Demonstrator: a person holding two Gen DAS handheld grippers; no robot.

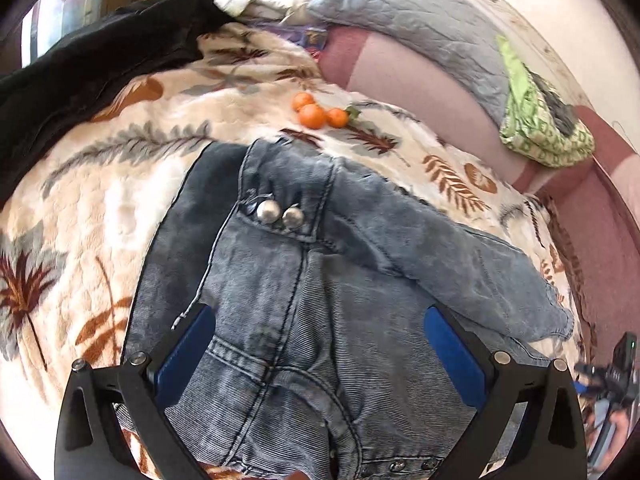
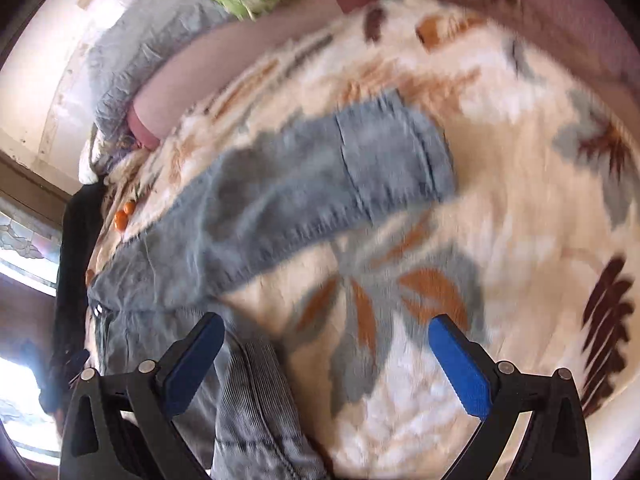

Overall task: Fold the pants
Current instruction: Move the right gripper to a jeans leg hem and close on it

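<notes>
Left wrist view: the left gripper (image 1: 318,322) hangs over the pants (image 1: 320,300), its blue-padded fingers (image 1: 186,356) spread wide with nothing between them but the denim below. The pants are grey-blue jeans lying on a cream blanket (image 1: 100,208) printed with leaves; the waistband sits toward 12 o'clock of the gripper, with two silver buttons (image 1: 278,214) side by side on it. One leg runs off toward 4 o'clock, its surface rumpled. A row of small studs (image 1: 394,466) shows at 6 o'clock. Three oranges (image 1: 316,112) rest on the blanket at 12 o'clock, beyond the waistband and apart from it. A black garment (image 1: 92,64) lies at 10 o'clock, a grey quilted pillow (image 1: 420,28) at 1 o'clock, and a green patterned cloth (image 1: 544,124) at 2 o'clock on a pink sheet (image 1: 420,80).

Right wrist view: the picture is blurred. The right gripper (image 2: 326,344) has its fingers (image 2: 460,364) spread apart, holding nothing, above the leaf blanket (image 2: 520,208). A pant leg (image 2: 320,192) stretches from 9 o'clock up toward 1 o'clock, its hem end lying flat on the blanket. More denim passes under the left-hand finger at 7 o'clock. The oranges (image 2: 122,216) appear small at 9 o'clock, just beside the jeans
</notes>
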